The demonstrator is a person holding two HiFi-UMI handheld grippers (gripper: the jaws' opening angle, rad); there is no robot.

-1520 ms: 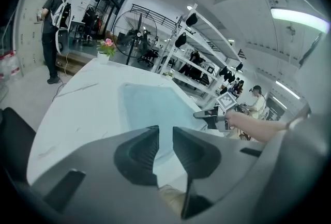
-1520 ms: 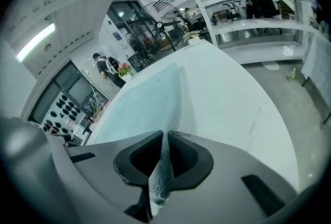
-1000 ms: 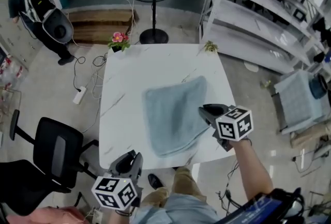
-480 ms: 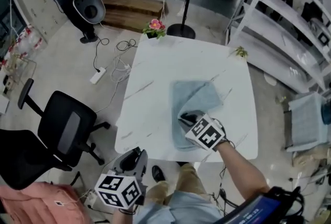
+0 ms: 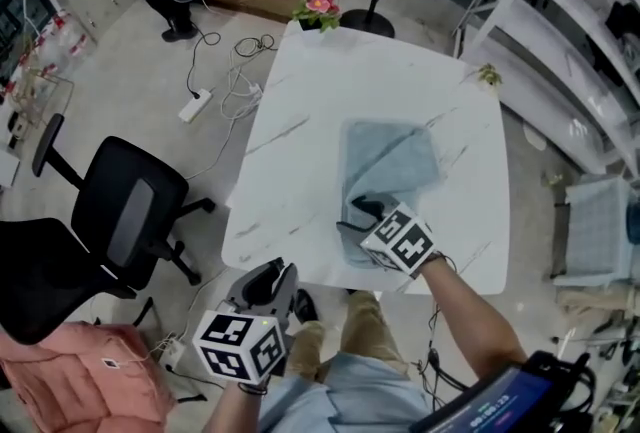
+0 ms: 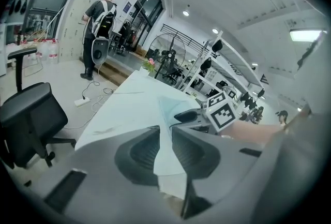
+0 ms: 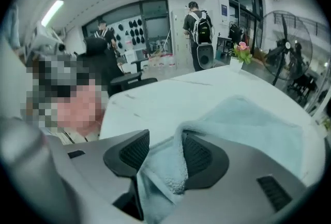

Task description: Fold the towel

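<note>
Right gripper view: right hand-held gripper point(image 7: 165, 140) jaws just opening, towel point(image 7: 248, 124) edge loose between them; fold seems laid. Next: withdraw without dragging.

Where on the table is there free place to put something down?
Bare: the left half of the table, between its left edge and the towel, and the far strip between the flower pot and the towel. Crowded: the near edge, where the right gripper, its jaws just opening, has towel between them.
</note>
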